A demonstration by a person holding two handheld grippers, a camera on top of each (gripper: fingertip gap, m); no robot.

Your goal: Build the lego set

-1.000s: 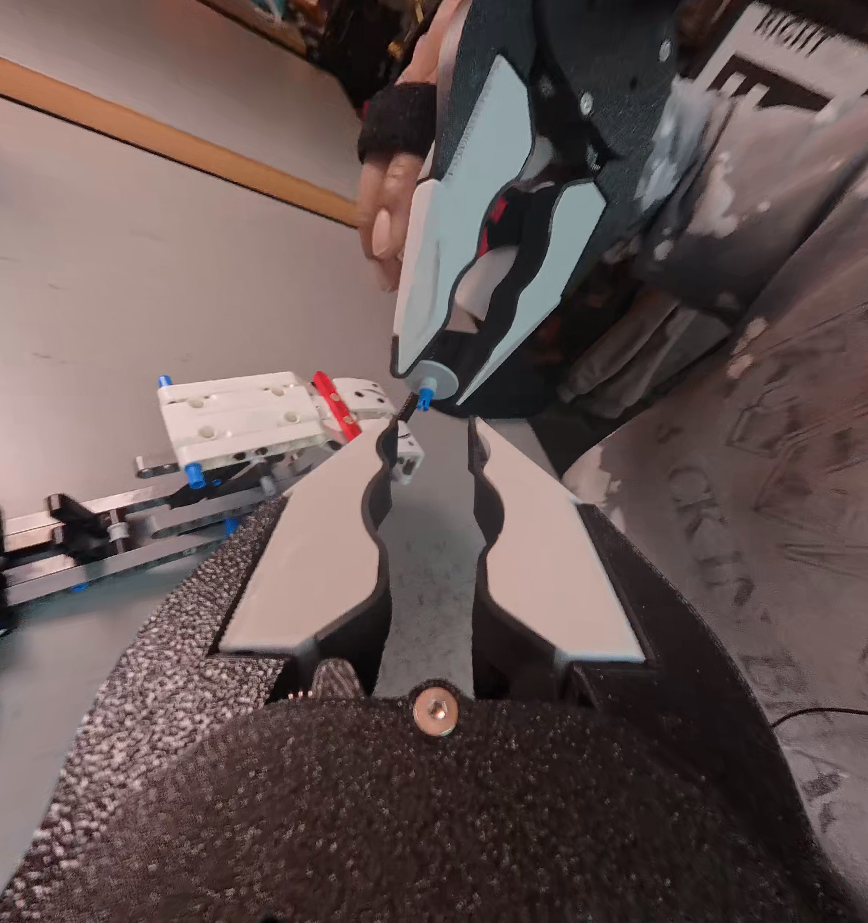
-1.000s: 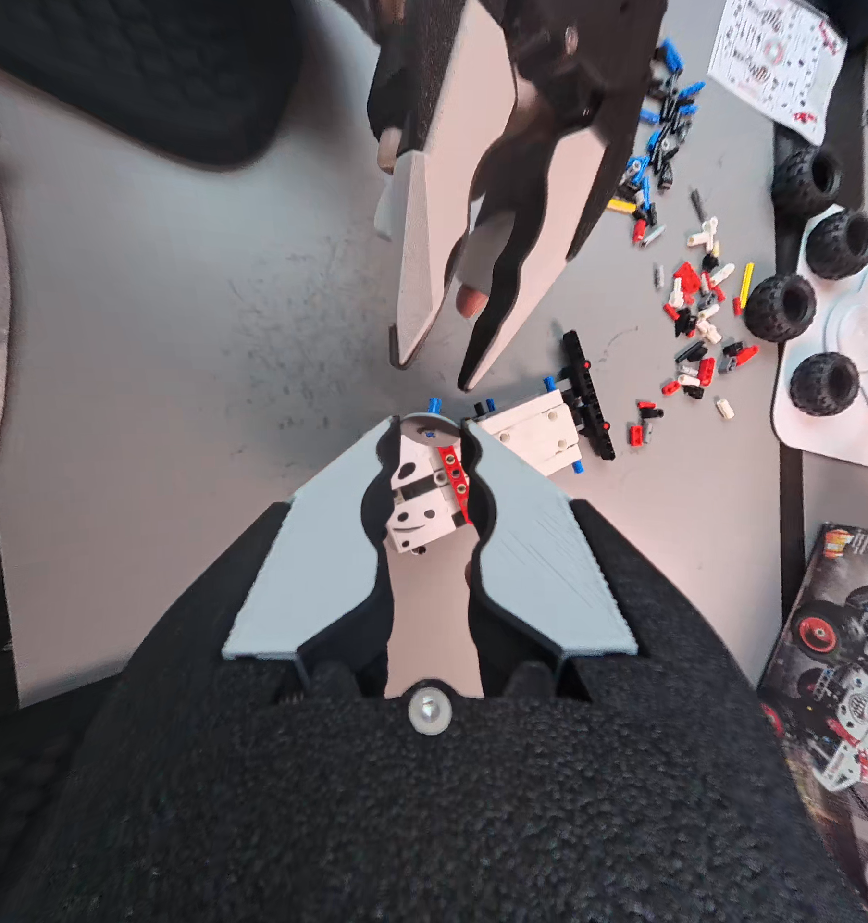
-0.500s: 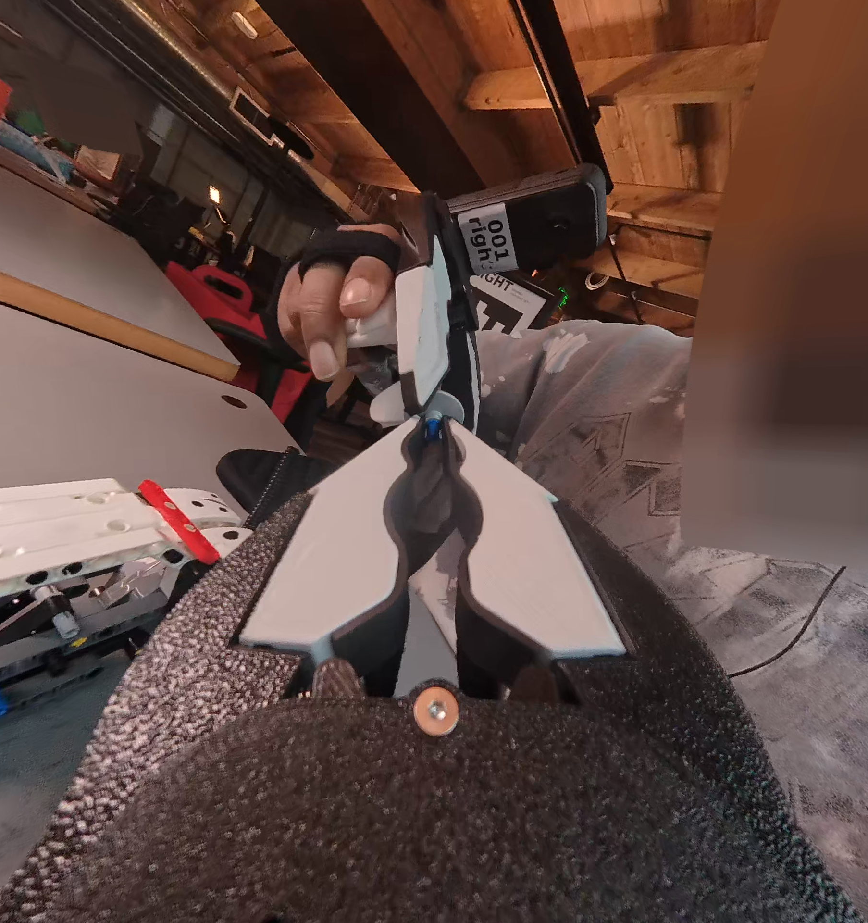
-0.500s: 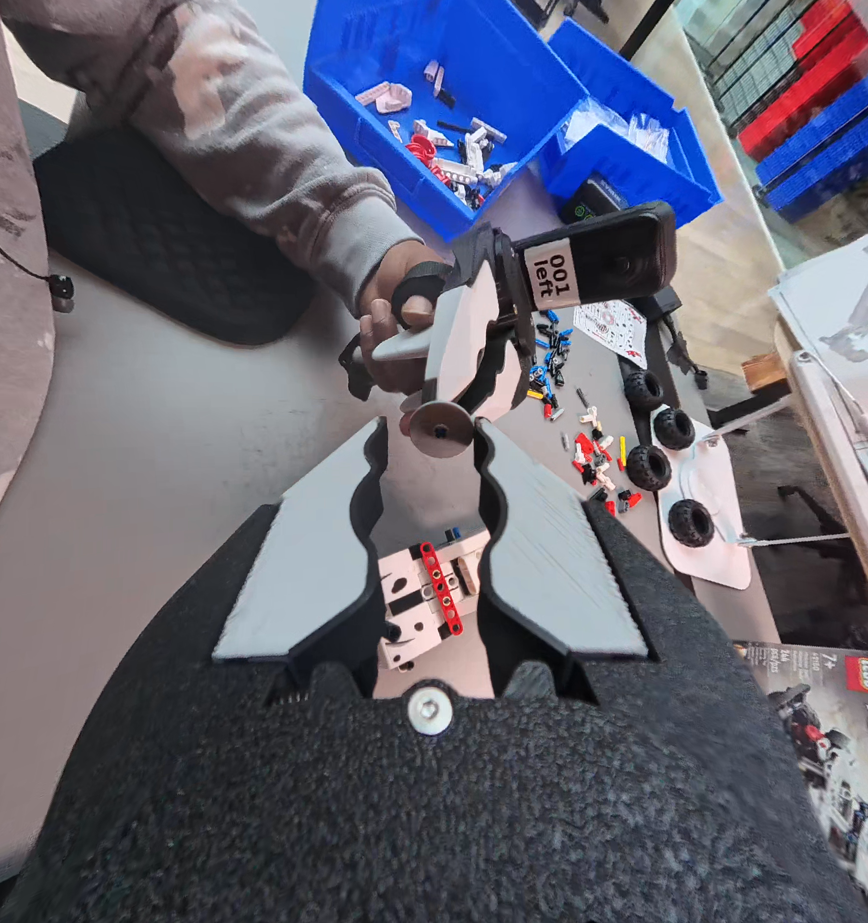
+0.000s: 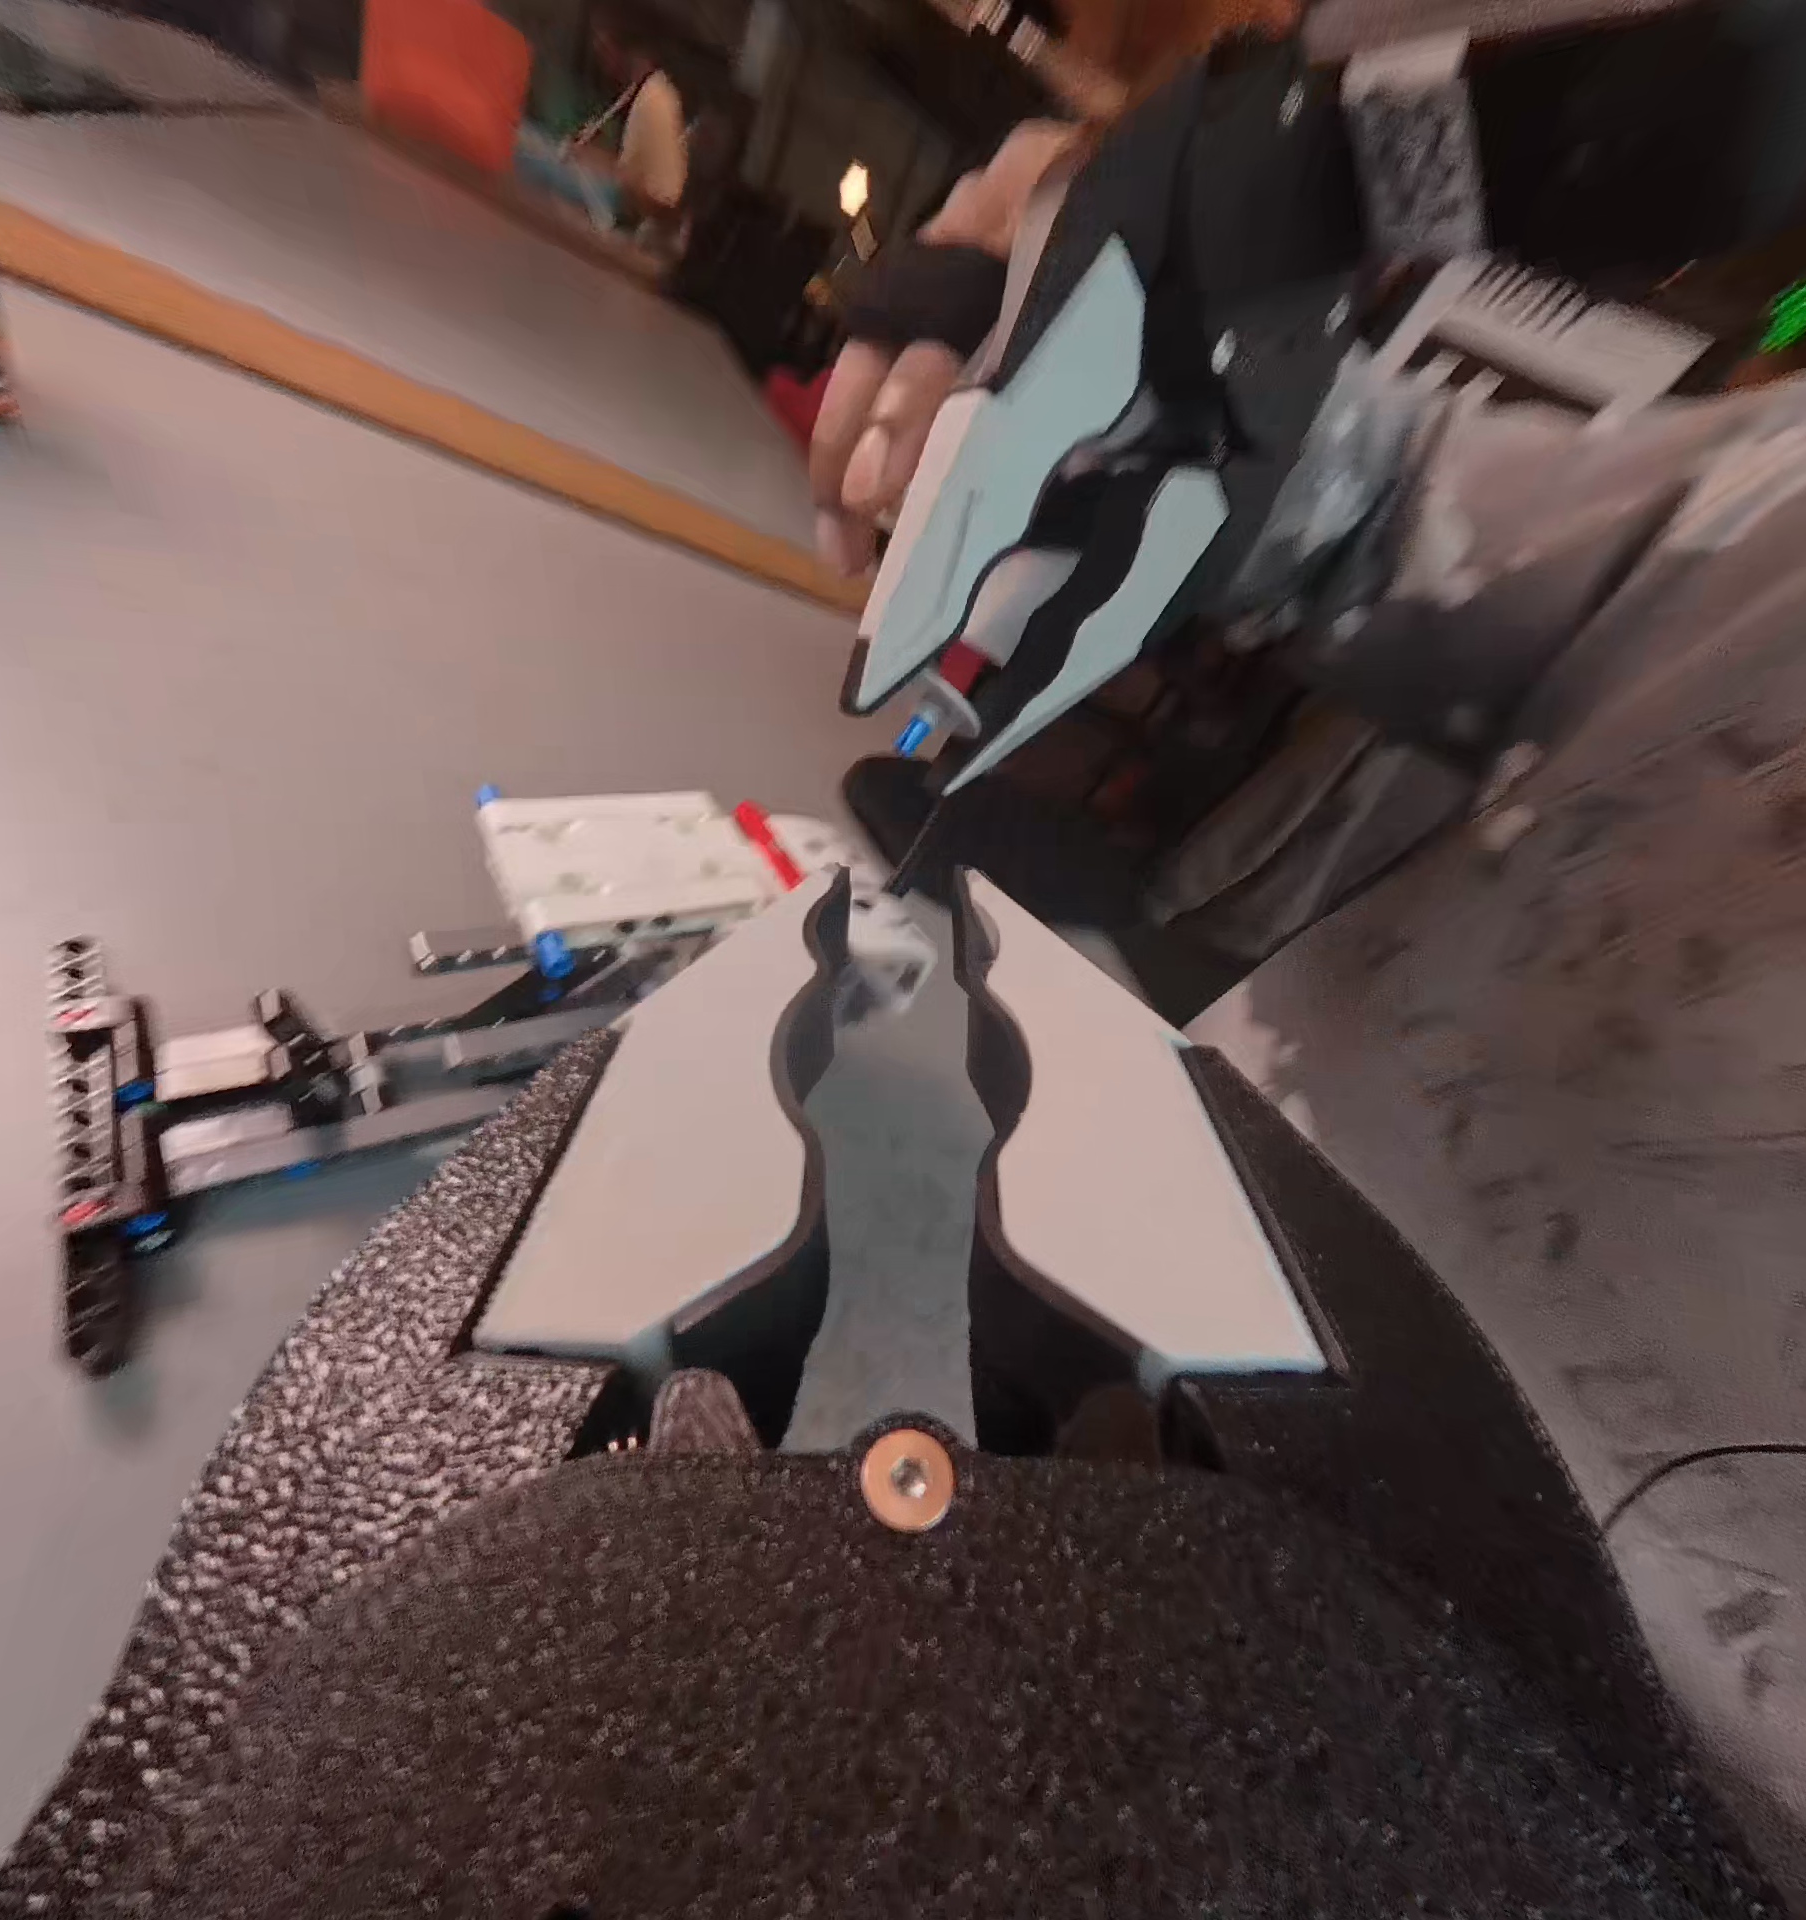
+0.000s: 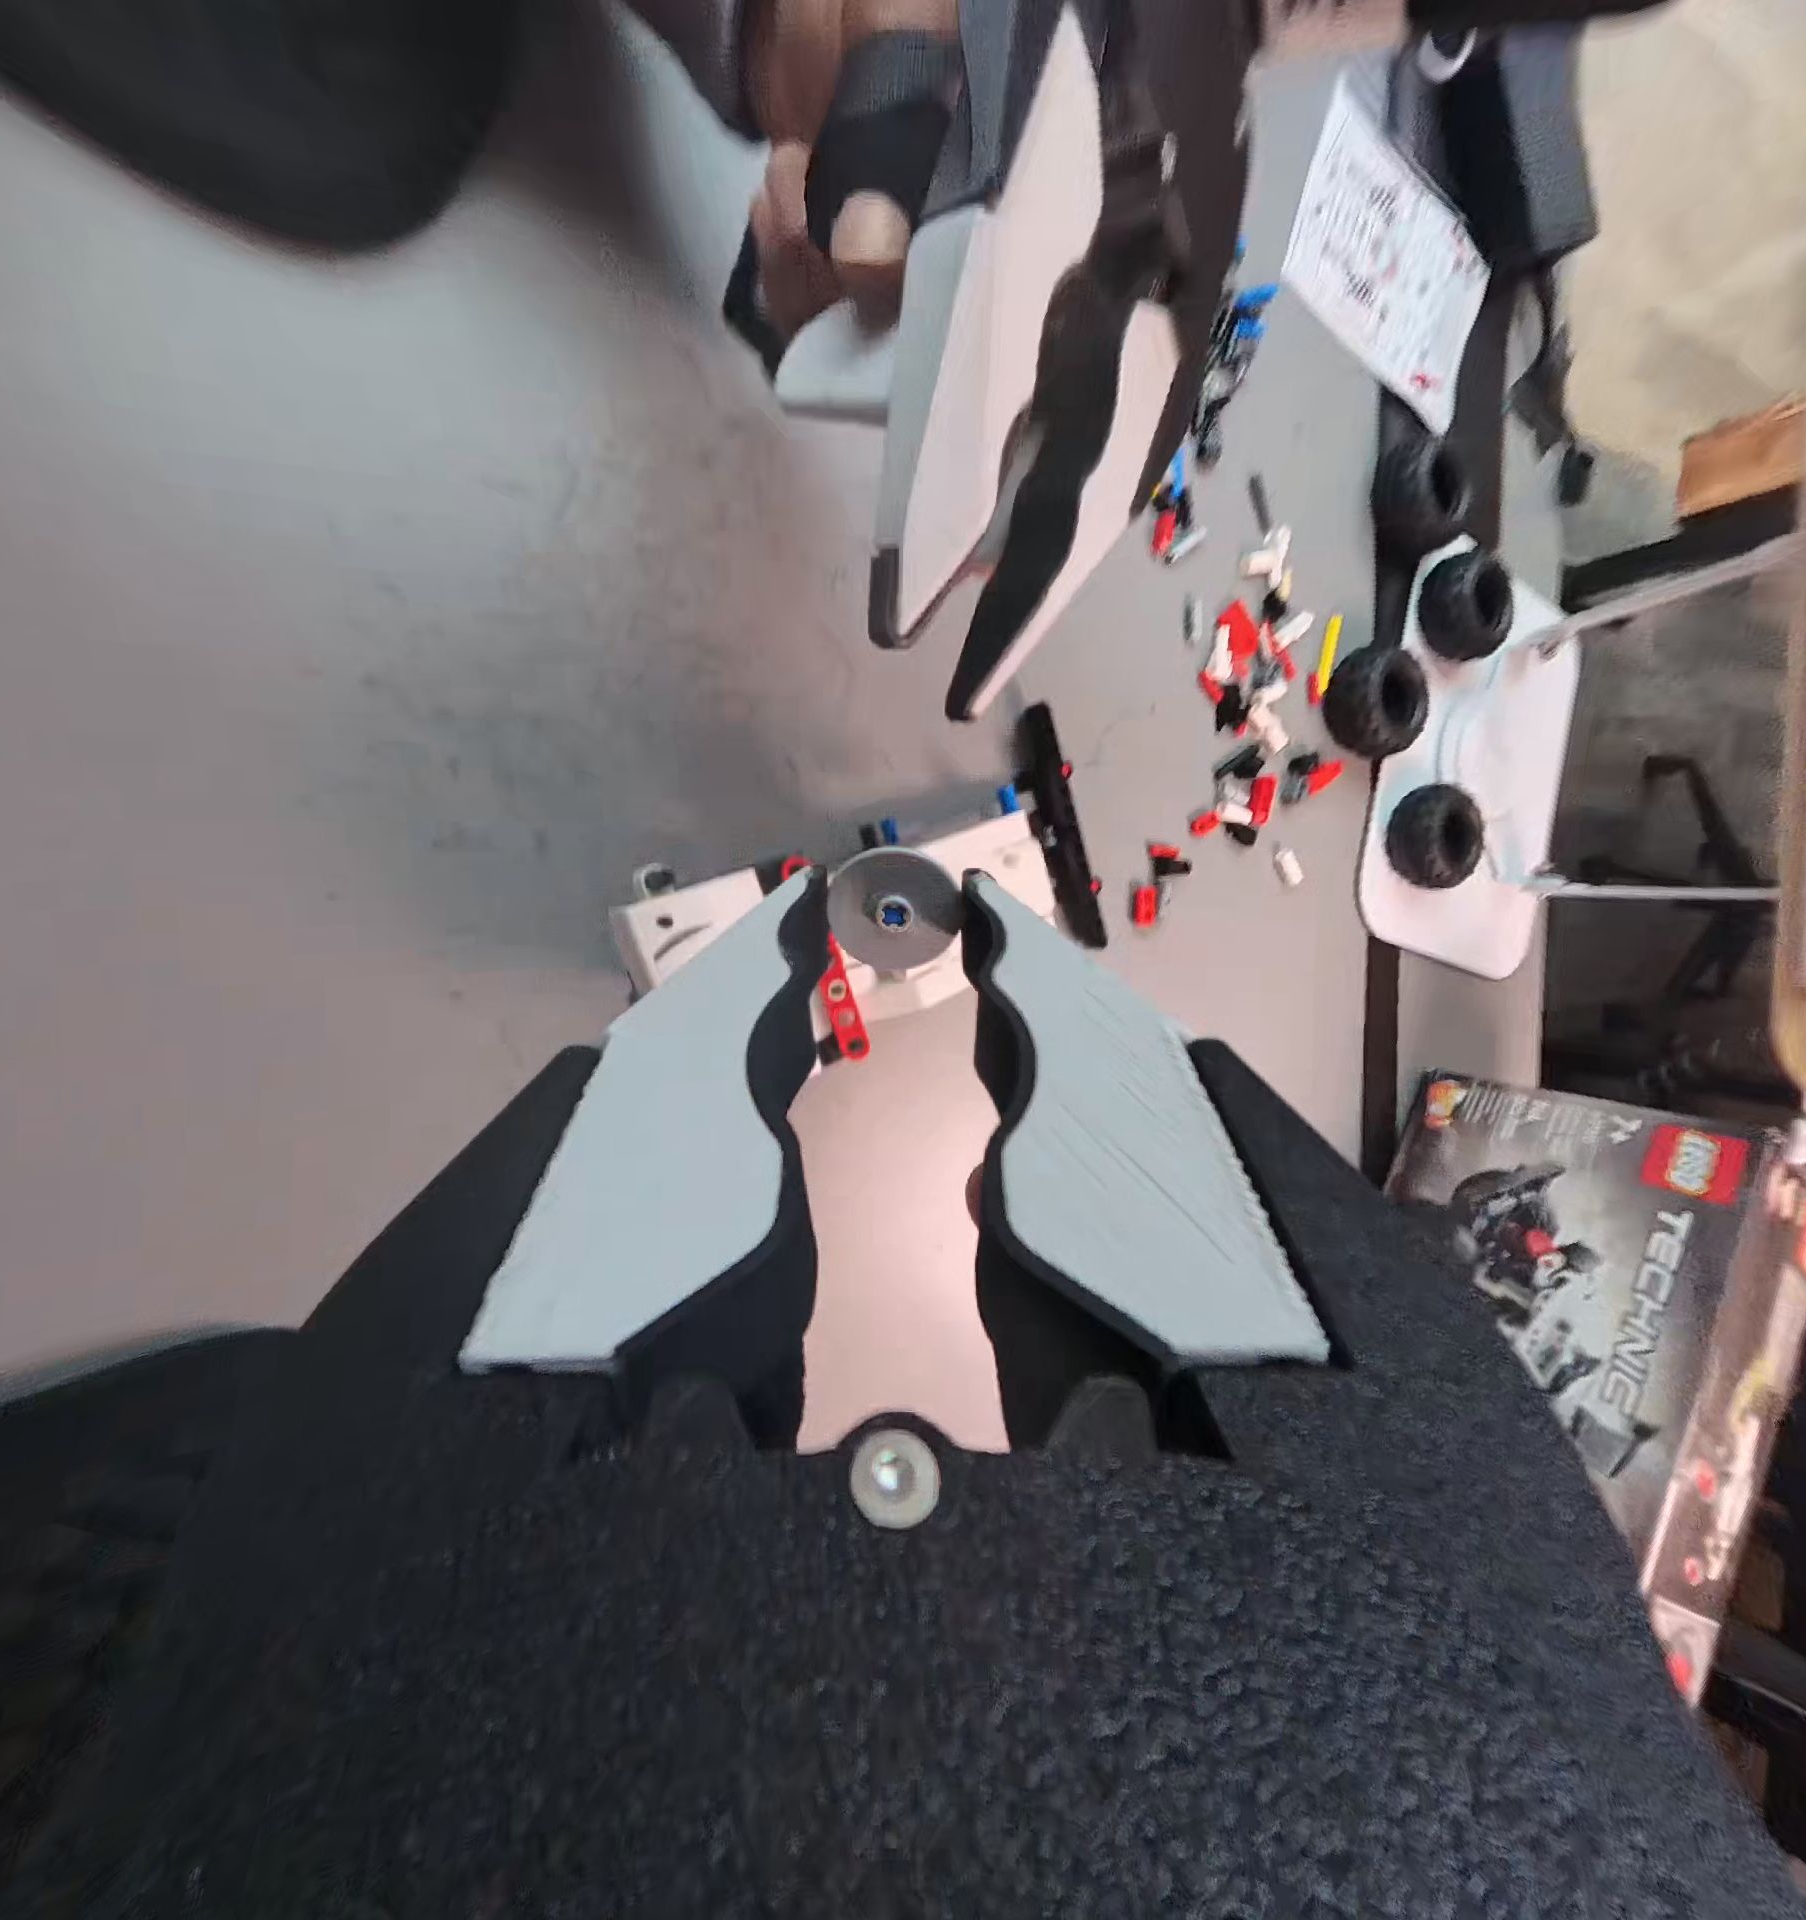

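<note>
Right tongs point(image 6: 894, 883) pinch a grey disc point(image 6: 894, 920) with a blue-tipped black axle above the white lego model point(image 5: 618, 862) on the grey table point(image 5: 255, 644). Left tongs point(image 5: 899, 888) hang parted and empty. Loose pieces point(image 6: 1247, 686) lie at two o'clock.

The counter point(image 6: 307, 727) lies bare over a wide stretch on the left of the right wrist view, giving open passage beside the partly built model point(image 6: 982, 842). The model itself blocks the middle, and a long black beam point(image 6: 1060, 831) stands along its far end. To the right of it, loose small pieces point(image 6: 1247, 717) are scattered, then four black tyres point(image 6: 1377, 701) on and beside a white tray point(image 6: 1470, 894), so that side is crowded. A product box point(image 6: 1626, 1278) closes off the near right edge. Above the model, the left gripper point(image 6: 930, 665) hangs just beyond the right gripper point(image 6: 894, 894), which pinches a grey disc point(image 6: 894, 920), leaving only a narrow gap between them.
</note>
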